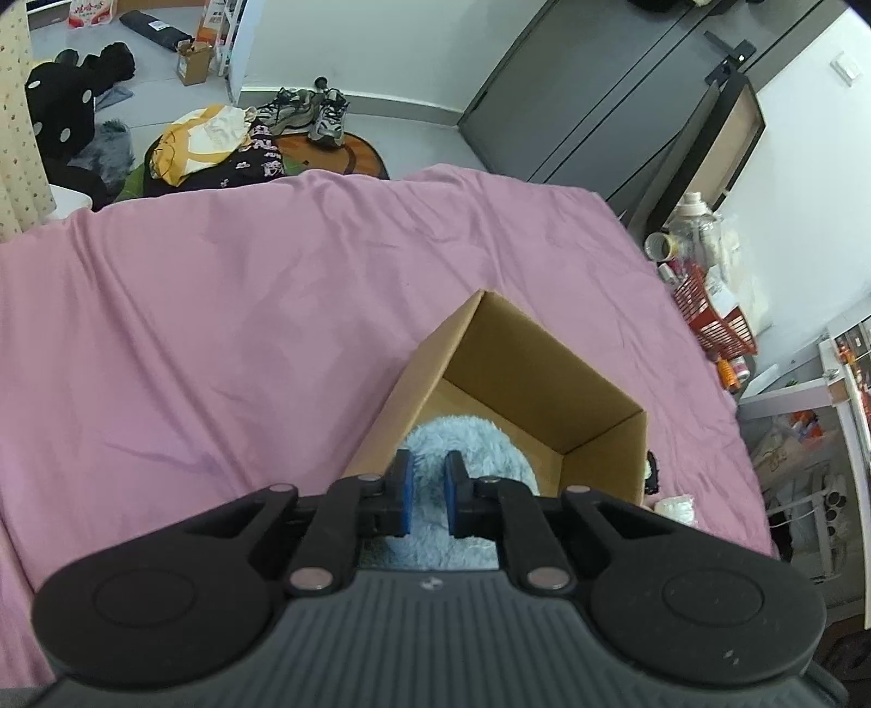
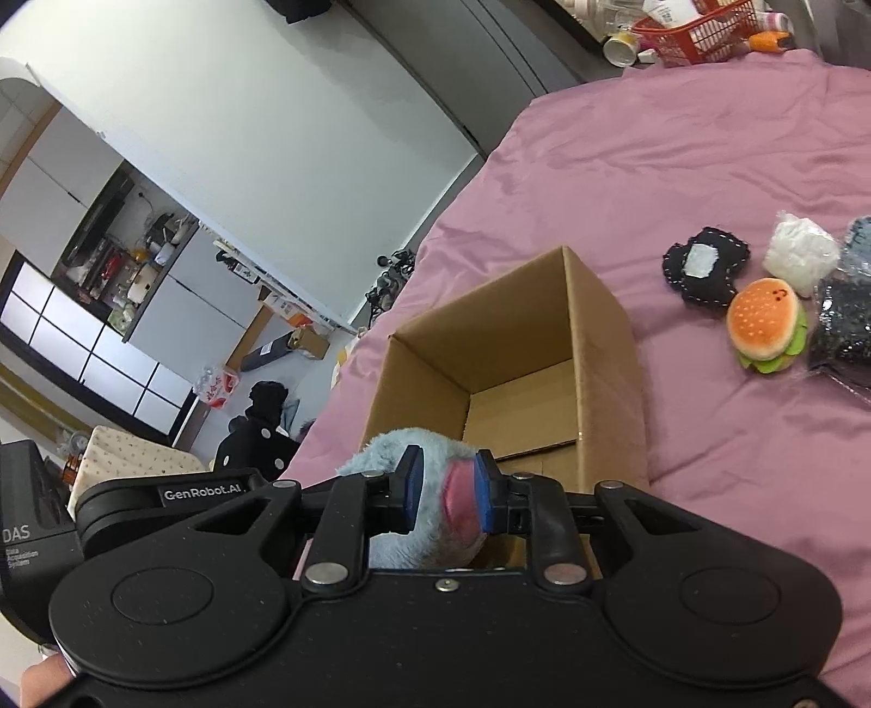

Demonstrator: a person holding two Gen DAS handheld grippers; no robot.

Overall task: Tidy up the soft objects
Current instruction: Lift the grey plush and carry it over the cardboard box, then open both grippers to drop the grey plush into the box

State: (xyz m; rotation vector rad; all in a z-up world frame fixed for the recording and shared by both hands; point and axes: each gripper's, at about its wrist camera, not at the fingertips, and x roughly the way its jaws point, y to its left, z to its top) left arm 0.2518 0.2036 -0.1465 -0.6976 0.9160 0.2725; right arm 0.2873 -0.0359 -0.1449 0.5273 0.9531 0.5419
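Note:
An open cardboard box (image 1: 544, 376) (image 2: 599, 327) stands on the pink bedsheet (image 1: 218, 327). A fluffy light-blue plush toy (image 1: 479, 463) (image 2: 413, 490) with a pink patch is at the box's near side. My right gripper (image 2: 447, 490) is shut on the plush and holds it over the near rim. My left gripper (image 1: 429, 490) hovers just above the plush, its jaws a narrow gap apart, blue pads (image 1: 404, 490) on either side of the fur; whether it grips is unclear. A burger plush (image 2: 767, 327), a black stitched plush (image 2: 705, 267), a white soft bundle (image 2: 800, 253) and a dark sparkly pouch (image 2: 841, 321) lie right of the box.
A red basket (image 1: 718, 316) (image 2: 702, 27) with bottles stands beyond the bed's far corner. Shoes (image 1: 310, 114), clothes (image 1: 212, 141) and a small carton (image 1: 193, 62) lie on the floor past the bed. Grey cabinets (image 1: 599, 92) line the wall.

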